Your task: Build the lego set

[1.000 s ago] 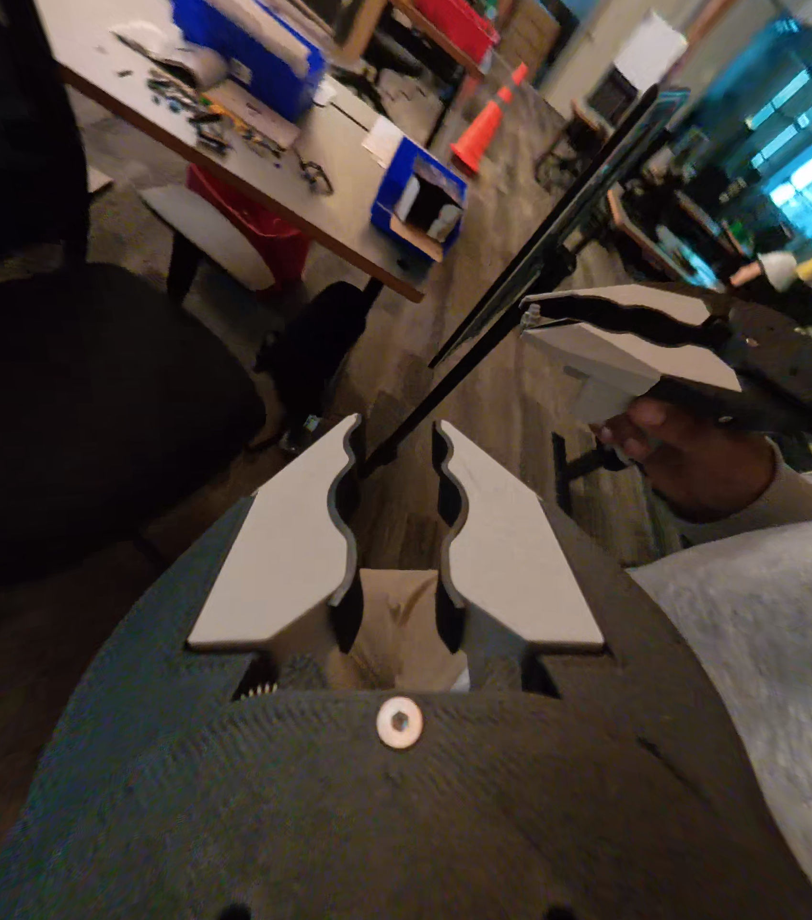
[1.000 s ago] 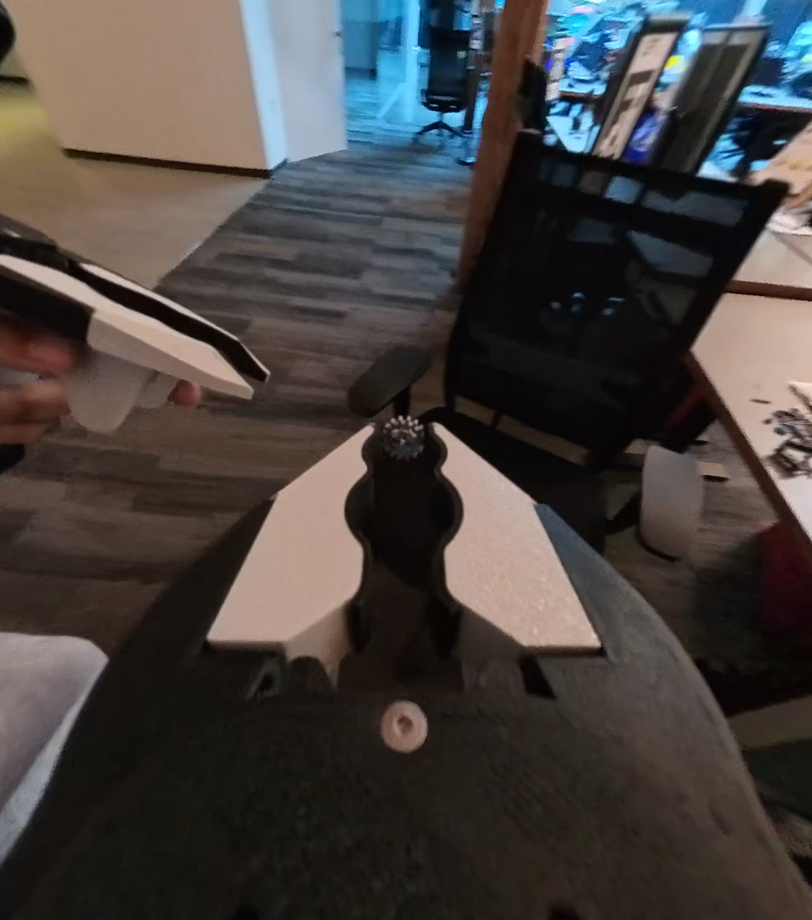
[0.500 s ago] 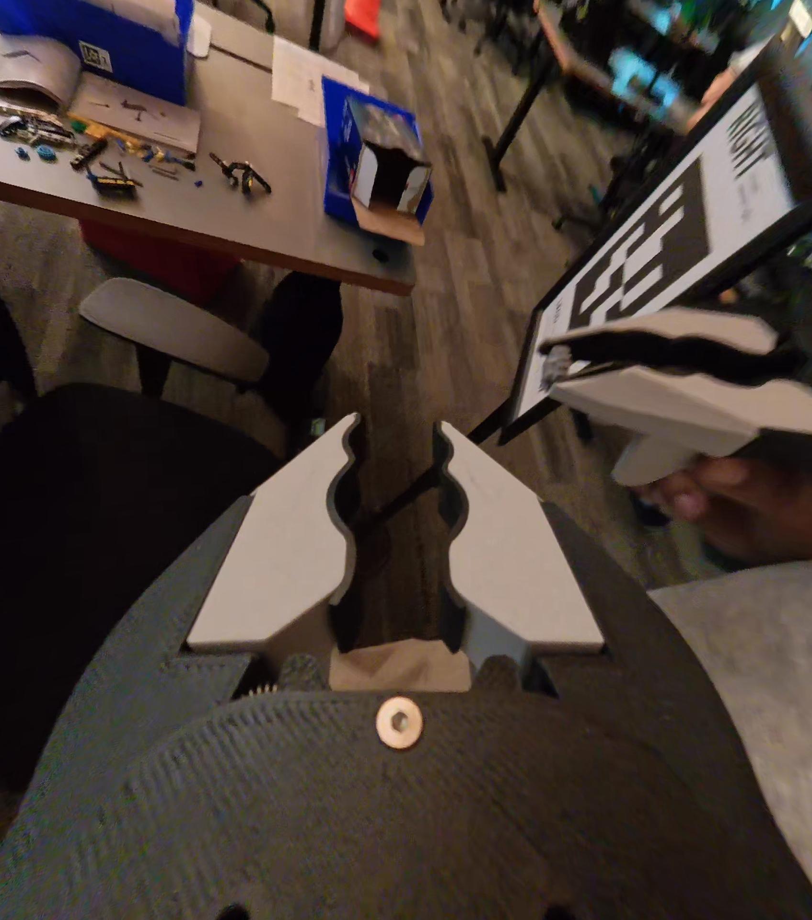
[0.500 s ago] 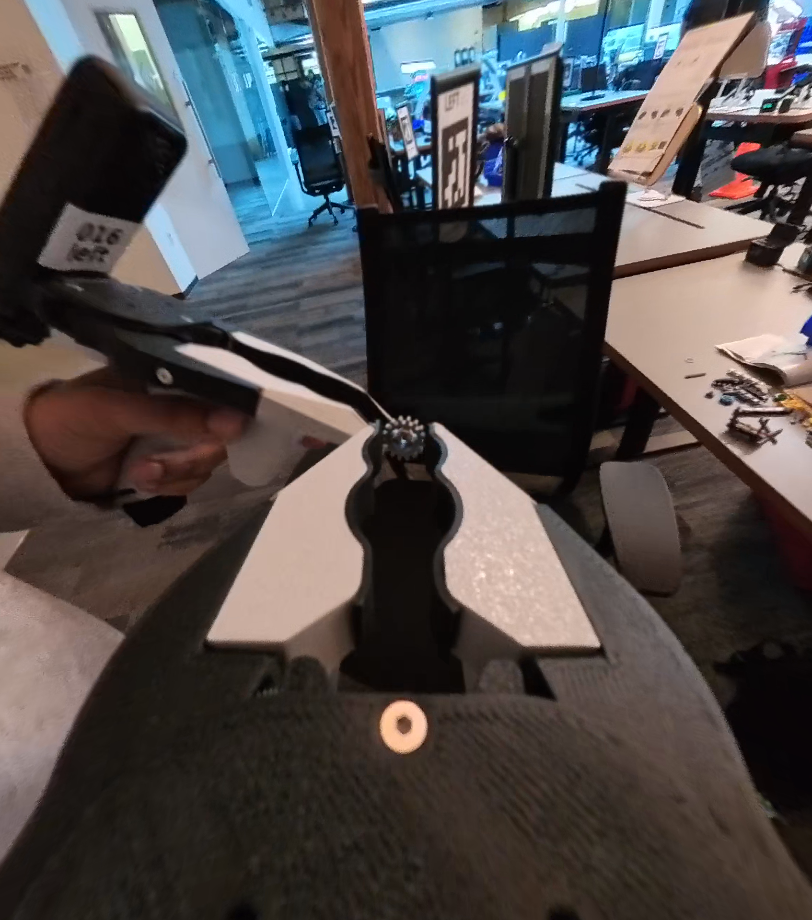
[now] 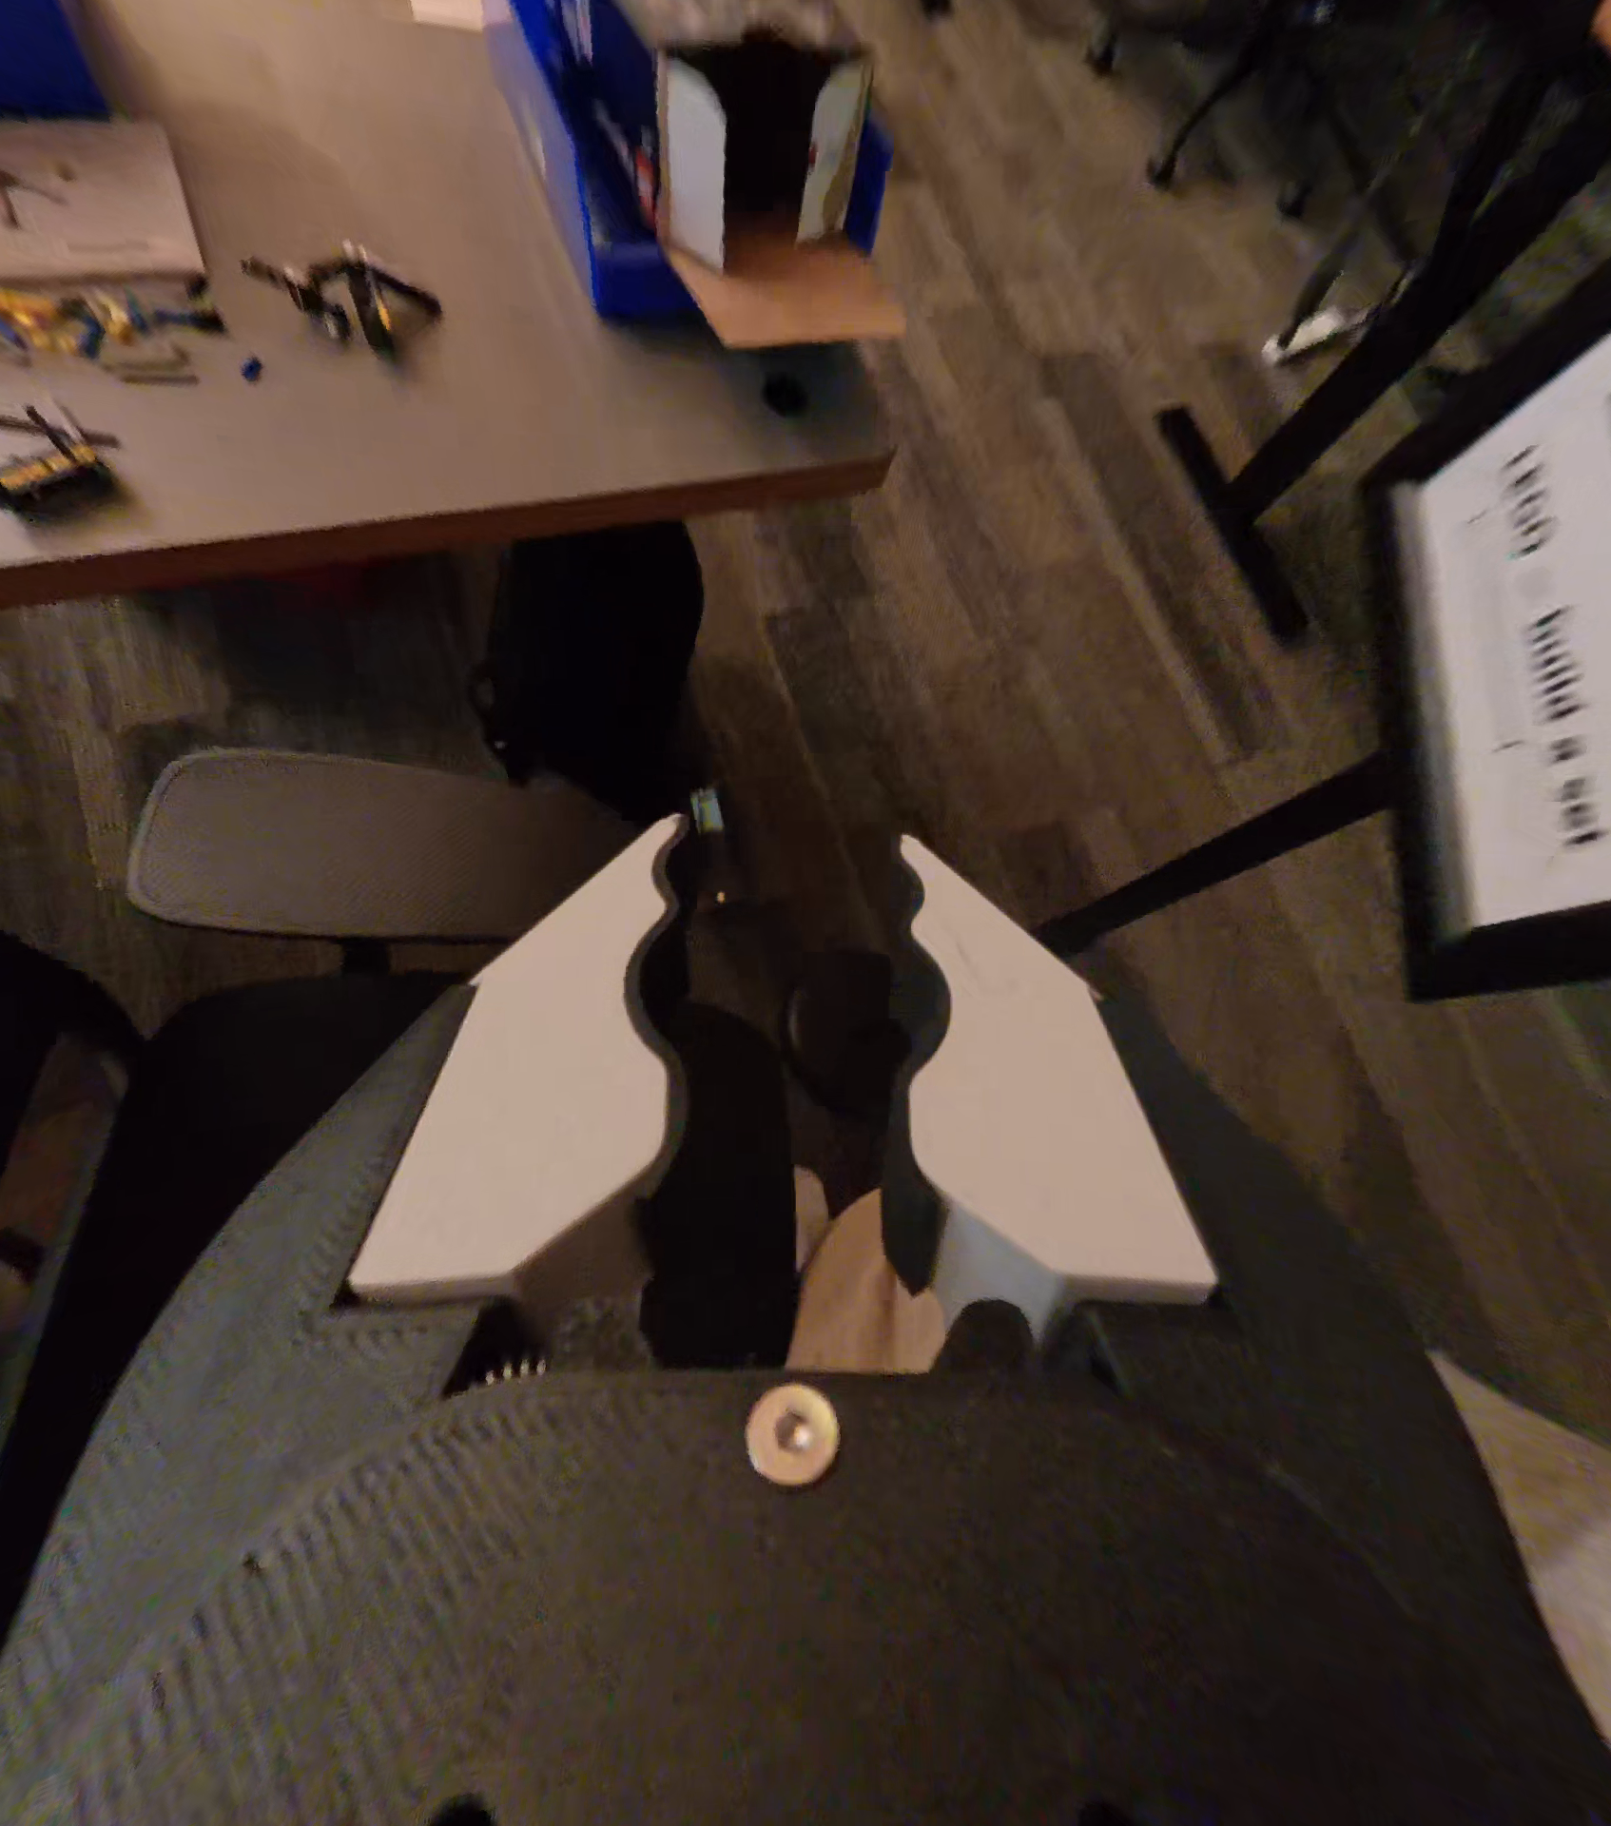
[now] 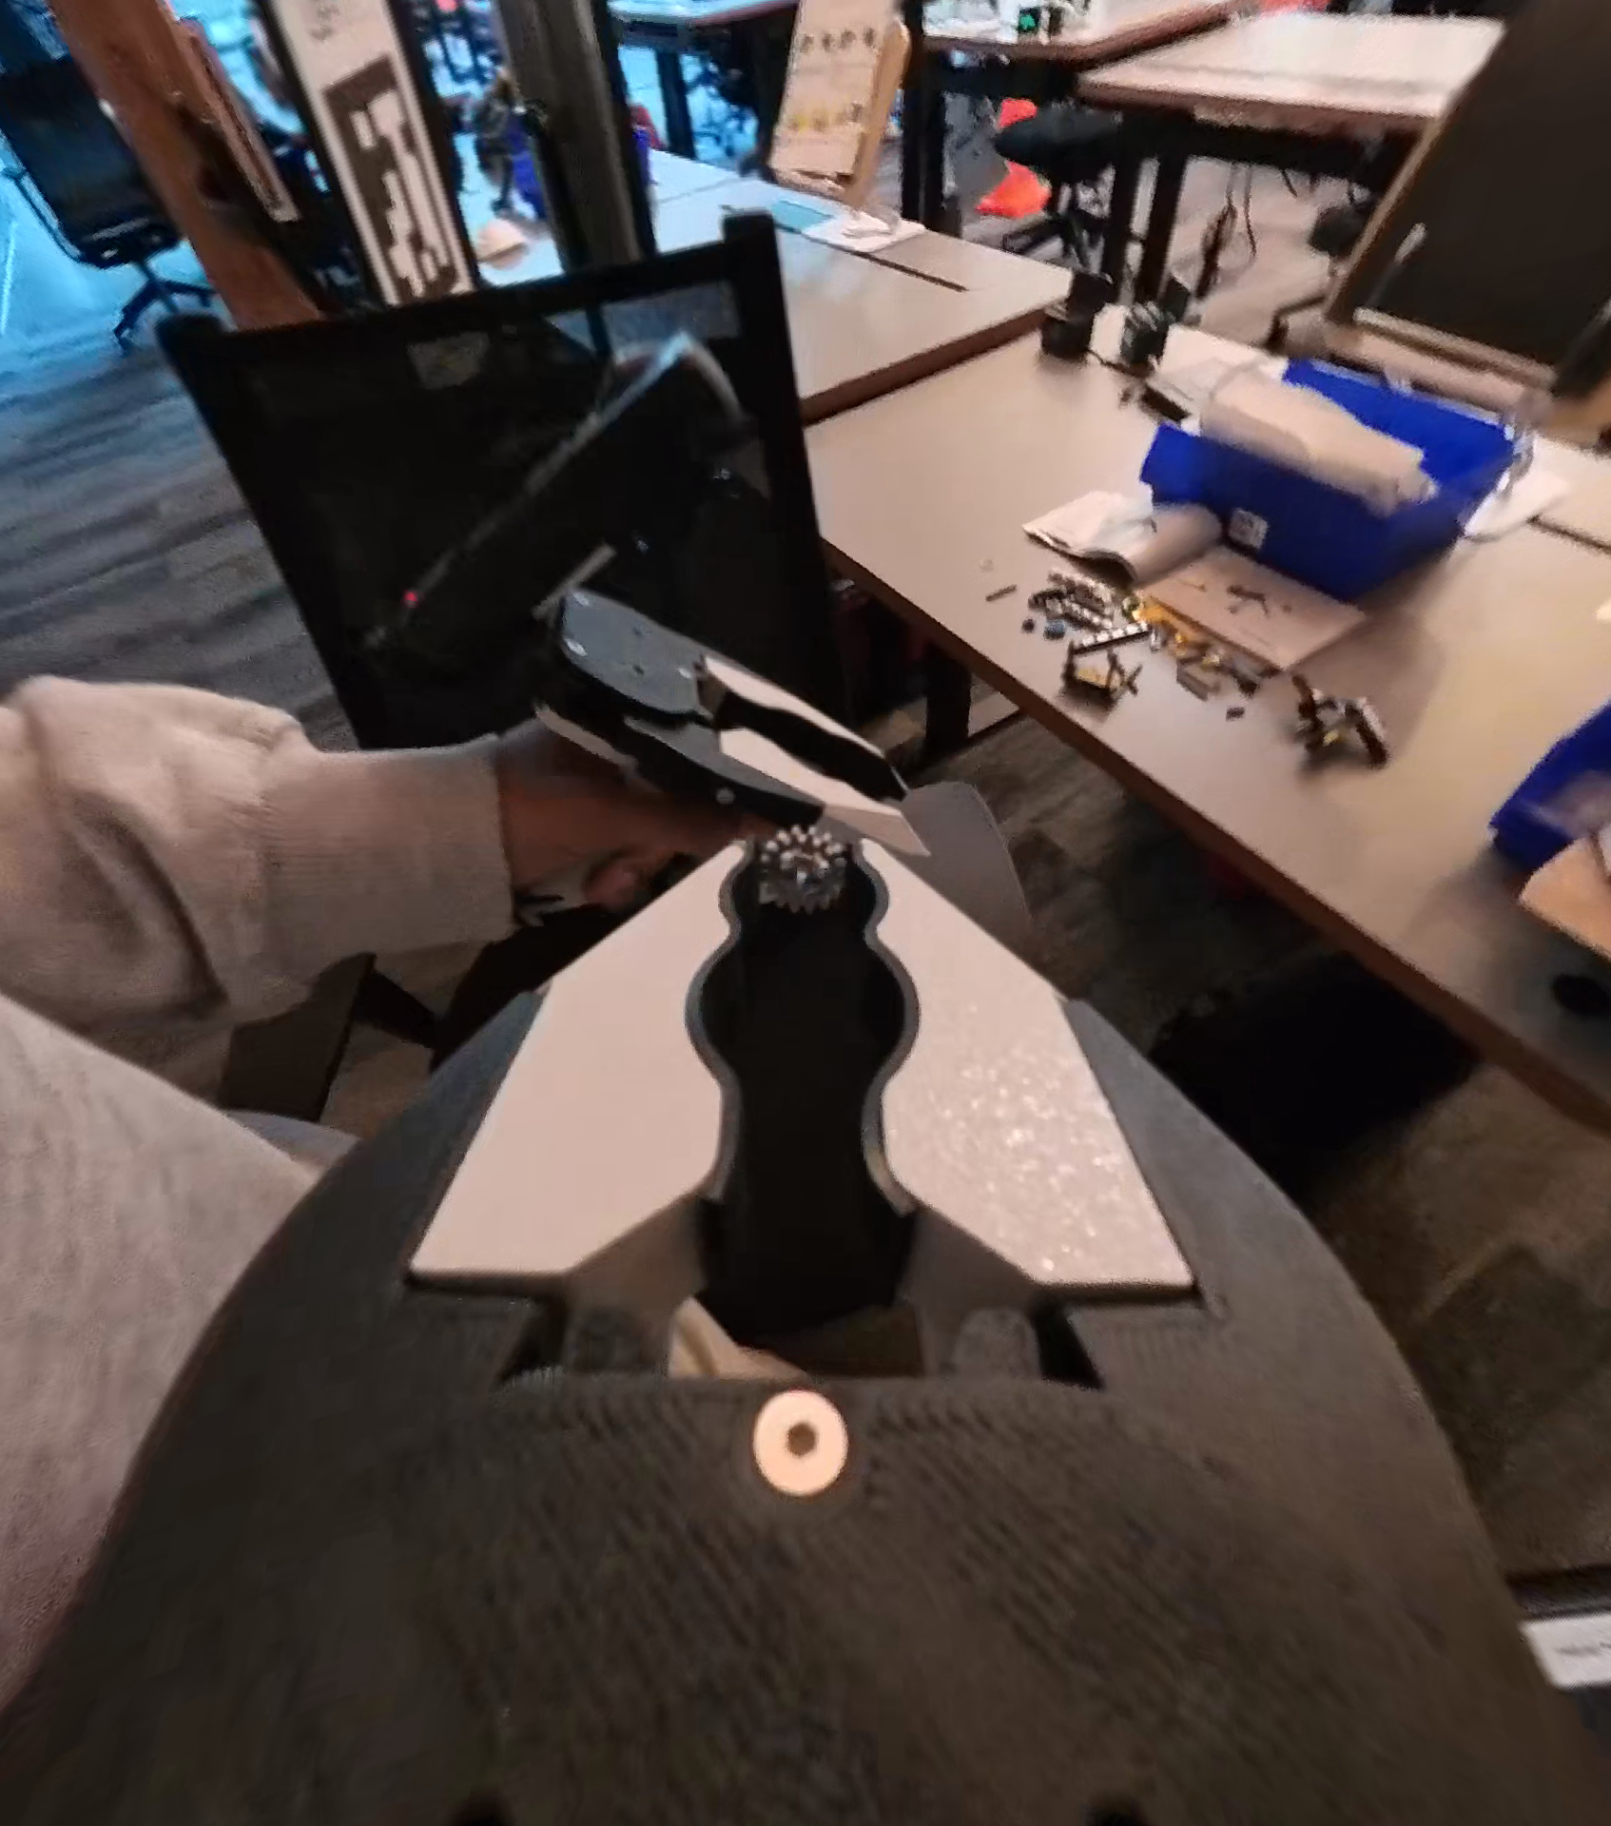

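My right gripper (image 6: 800, 865) is shut on a small grey toothed gear (image 6: 800, 874), pinched at its fingertips and held in the air. My left gripper (image 5: 794, 840) is open and empty above the floor and a chair. In the right wrist view the left gripper (image 6: 886, 805) is held by a hand just behind and above the gear, pointing right. Loose Lego pieces (image 6: 1167, 642) lie scattered on the grey table (image 6: 1375, 840). They also show in the left wrist view (image 5: 41, 395), on the same table (image 5: 535, 415).
A blue bin (image 6: 1325, 494) and an instruction sheet (image 6: 1276, 613) sit on the table. An open blue box (image 5: 732, 168) stands near the table corner. A black mesh chair (image 6: 367, 445), a grey armrest (image 5: 337, 850) and a framed sign board (image 5: 1552, 692) stand nearby. My right fingertips sit around 15 centimeters from my left ones.
Both grippers have swung toward the table with the Lego pieces. The left gripper's jaws are a little wider apart. It now sits just behind the gear. The right gripper has left the left wrist view.
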Available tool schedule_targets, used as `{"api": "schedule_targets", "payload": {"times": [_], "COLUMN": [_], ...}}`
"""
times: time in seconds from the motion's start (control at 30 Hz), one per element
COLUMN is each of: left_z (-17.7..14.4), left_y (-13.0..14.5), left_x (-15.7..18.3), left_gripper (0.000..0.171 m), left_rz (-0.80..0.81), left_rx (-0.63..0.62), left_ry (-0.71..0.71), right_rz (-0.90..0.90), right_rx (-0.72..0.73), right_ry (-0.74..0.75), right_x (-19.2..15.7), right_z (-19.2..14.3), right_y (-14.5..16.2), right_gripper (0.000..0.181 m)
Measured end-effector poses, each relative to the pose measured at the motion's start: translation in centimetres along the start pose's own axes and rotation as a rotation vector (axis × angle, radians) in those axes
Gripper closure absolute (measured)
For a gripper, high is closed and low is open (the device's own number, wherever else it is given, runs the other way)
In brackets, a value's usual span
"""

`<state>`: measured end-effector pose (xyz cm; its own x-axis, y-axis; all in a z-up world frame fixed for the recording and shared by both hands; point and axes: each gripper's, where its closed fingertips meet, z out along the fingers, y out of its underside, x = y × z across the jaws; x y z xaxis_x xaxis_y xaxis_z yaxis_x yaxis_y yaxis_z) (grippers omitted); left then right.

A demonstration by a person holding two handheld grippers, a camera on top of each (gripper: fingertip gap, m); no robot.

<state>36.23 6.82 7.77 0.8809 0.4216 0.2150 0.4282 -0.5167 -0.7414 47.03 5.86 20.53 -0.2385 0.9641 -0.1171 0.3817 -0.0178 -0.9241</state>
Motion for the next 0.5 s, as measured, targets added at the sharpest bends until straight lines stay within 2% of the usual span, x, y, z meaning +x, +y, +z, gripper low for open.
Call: {"api": "schedule_targets", "payload": {"times": [0.1, 0.2, 0.27, 0.37, 0.5], "left_z": [2.7, 4.2, 6.1, 8.2, 12.2], "left_y": [2.7, 1.4, 0.1, -0.7, -0.3], "left_x": [-2.6, -4.2, -5.4, -6.4, -10.0], "left_gripper": [0.134, 0.137, 0.134, 0.127, 0.129], "left_rz": [-0.054, -0.098, -0.078, -0.030, 0.049], "left_rx": [-0.025, 0.072, 0.049, -0.061, -0.083], "left_ry": [0.002, 0.000, -0.005, 0.049, 0.040], "right_rz": [0.013, -0.027, 0.010, 0.099, 0.157], "right_rx": [-0.062, -0.083, -0.062, -0.008, 0.049], "right_ry": [0.031, 0.059, 0.046, 0.037, 0.058], "right_x": [0.6, 0.6, 0.7, 2.4, 6.6], "right_z": [1.2, 2.3, 3.8, 7.7, 13.7], "right_y": [1.8, 2.9, 2.7, 2.0, 2.6], "right_gripper": [0.166, 0.166, 0.166, 0.166, 0.166]}}
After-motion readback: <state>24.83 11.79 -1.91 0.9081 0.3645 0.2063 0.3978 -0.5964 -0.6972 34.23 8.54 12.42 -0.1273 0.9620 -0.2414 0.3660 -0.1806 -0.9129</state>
